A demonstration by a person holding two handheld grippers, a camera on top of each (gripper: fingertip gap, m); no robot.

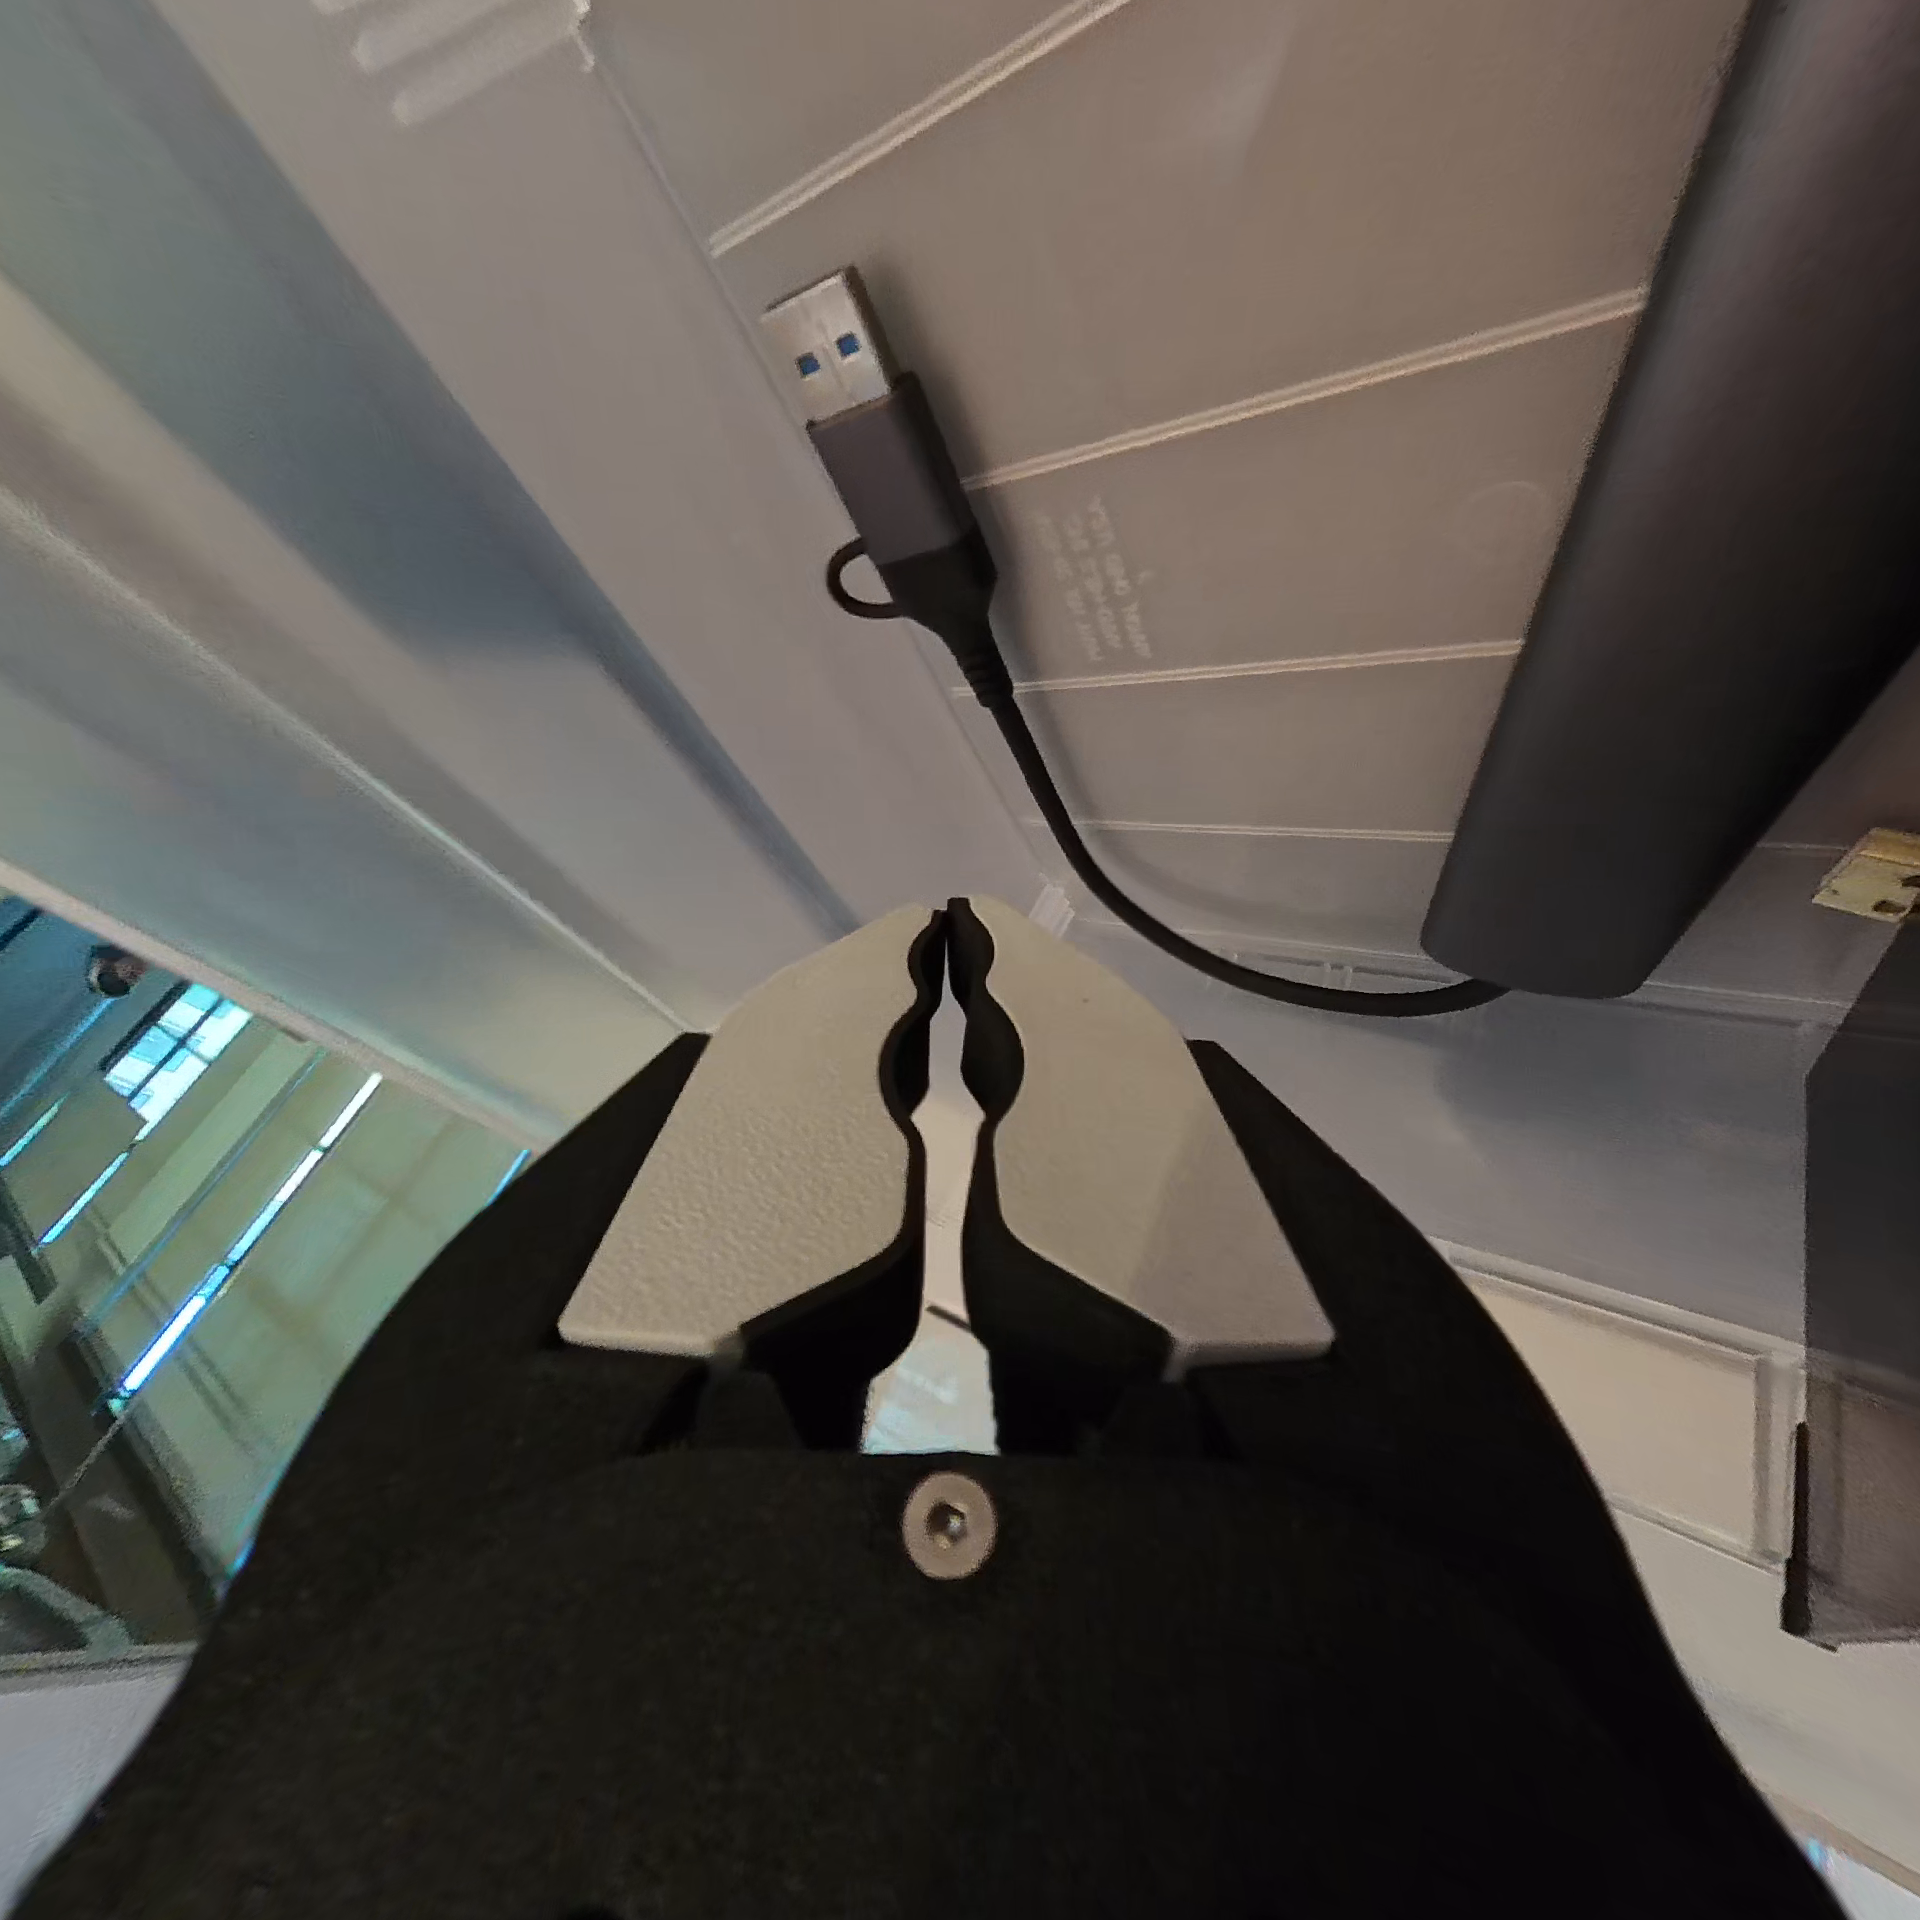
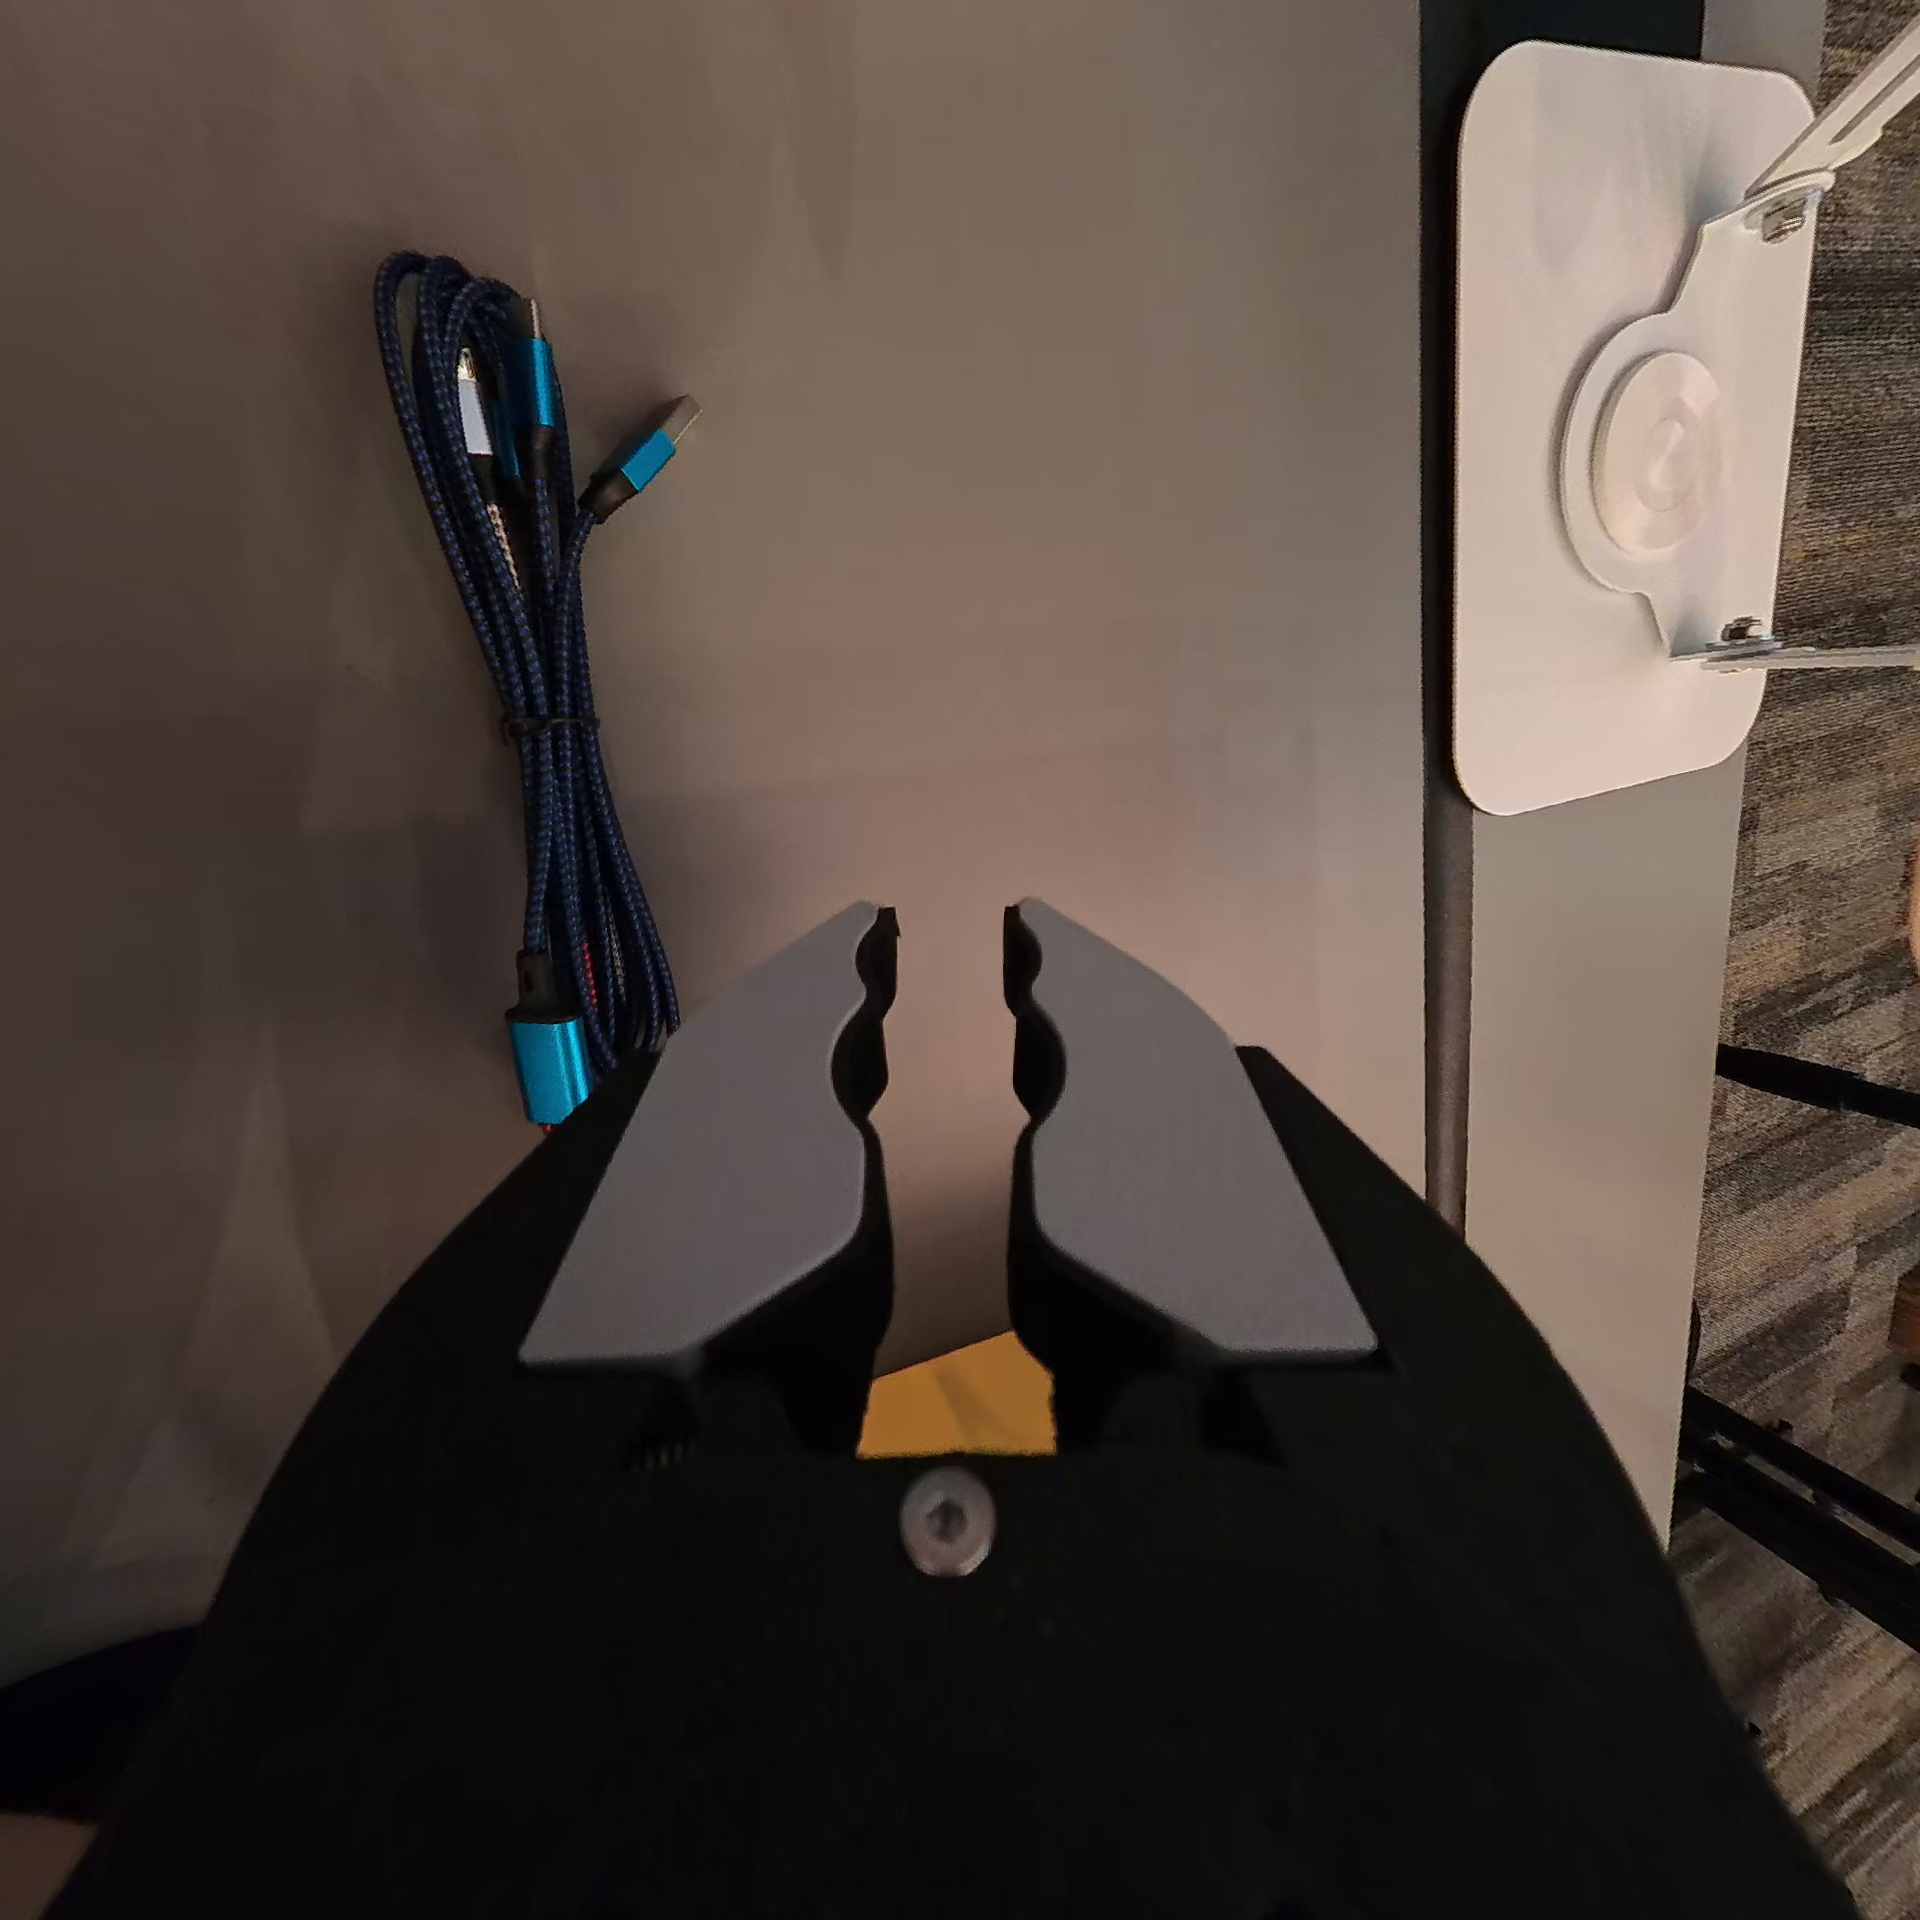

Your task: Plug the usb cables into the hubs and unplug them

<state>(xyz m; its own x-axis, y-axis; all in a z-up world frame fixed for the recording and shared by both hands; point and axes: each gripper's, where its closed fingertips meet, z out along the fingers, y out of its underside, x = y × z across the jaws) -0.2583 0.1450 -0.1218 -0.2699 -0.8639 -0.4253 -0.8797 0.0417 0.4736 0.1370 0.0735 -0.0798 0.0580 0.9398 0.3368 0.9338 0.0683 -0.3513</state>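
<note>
Grey counter [image 2: 1039, 520] fills both views, w/ patterned carpet [image 2: 1849, 935] past its right edge in the right wrist view. Our left gripper [image 1: 951, 914] has its jaws pressed together at the tips, nothing between them. Just beyond those tips a black cable [image 1: 1122, 904] curves right and runs under a dark grey hub [image 1: 1662, 582]; the cable's other end leads up to a grey USB plug [image 1: 862, 405] w/ bare metal tip and blue insert, lying free, not in any port. Both lie on a clear plastic sheet [image 1: 1299, 312] w/ raised ribs. A small brass-coloured fitting [image 1: 1870, 883] sits at the right edge, near the hub's lower corner. Our right gripper [image 2: 951, 920] has its jaws a narrow gap apart, empty, over bare counter. To its left, just beside the left jaw, lies a bundle of blue braided USB cables [image 2: 551, 675] tied w/ a thin black band, connectors w/ bright blue shells; one plug sticks out to the right, unplugged. Far right, a white plate [image 2: 1610, 416] w/ round centre and metal arms overhangs the counter edge.
</note>
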